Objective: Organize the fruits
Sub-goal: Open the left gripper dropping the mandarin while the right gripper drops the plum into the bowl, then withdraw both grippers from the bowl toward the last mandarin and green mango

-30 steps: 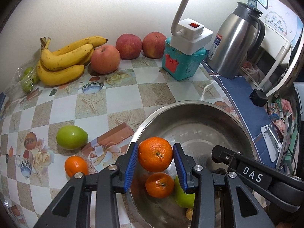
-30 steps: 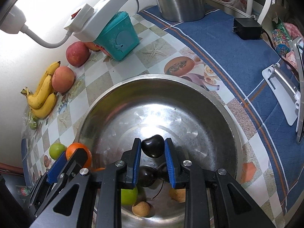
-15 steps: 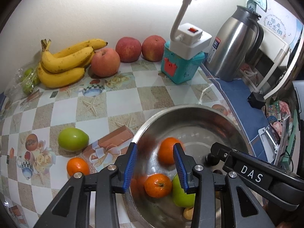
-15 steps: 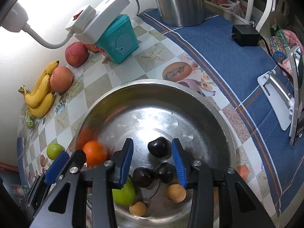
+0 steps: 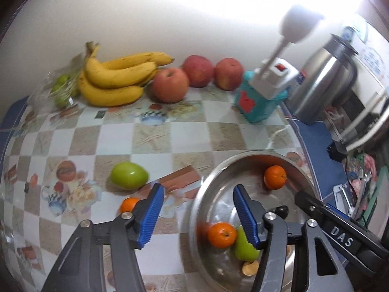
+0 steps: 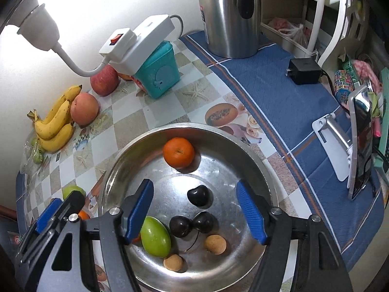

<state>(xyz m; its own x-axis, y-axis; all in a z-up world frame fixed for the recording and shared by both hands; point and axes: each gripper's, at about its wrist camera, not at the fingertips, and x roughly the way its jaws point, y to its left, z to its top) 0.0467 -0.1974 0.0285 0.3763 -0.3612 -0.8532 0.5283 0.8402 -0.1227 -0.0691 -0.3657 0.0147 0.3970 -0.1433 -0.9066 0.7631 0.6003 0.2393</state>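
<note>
- Fruit still loose on the checked tablecloth (image 5: 155, 136) was what the next move looked to turn on: a green fruit (image 5: 128, 175) and a small orange (image 5: 128, 204) lay outside the steel bowl (image 5: 233, 163), on its left as the left wrist view showed it.
- Left gripper (image 5: 197, 215) hung over the bowl's left rim, jaws opening and nothing between them; the small orange sat just beyond its left finger, partly hidden by it, with the green fruit a little further up the cloth.
- Right gripper (image 6: 198, 211) hovered over the bowl's middle, jaws also opening and empty, with a dark cherry (image 6: 198, 194) lying free in the bowl below the gap.
- Inside the bowl lay an orange (image 6: 178, 152) near the far wall, a pair of cherries (image 6: 192, 222), a green fruit (image 6: 155, 236) and two small tan fruits (image 6: 215, 243).
- By my judgement the left hand was much the nearer to both loose fruits; the small orange seemed the shorter reach, down and to the left of its jaws.
- Green fruit on the cloth lay with its long axis roughly across the left view, so a grip across its narrow width would probably suit.
- Bananas (image 5: 116, 80) and apples (image 5: 170, 85) sat well apart, by the wall.
</note>
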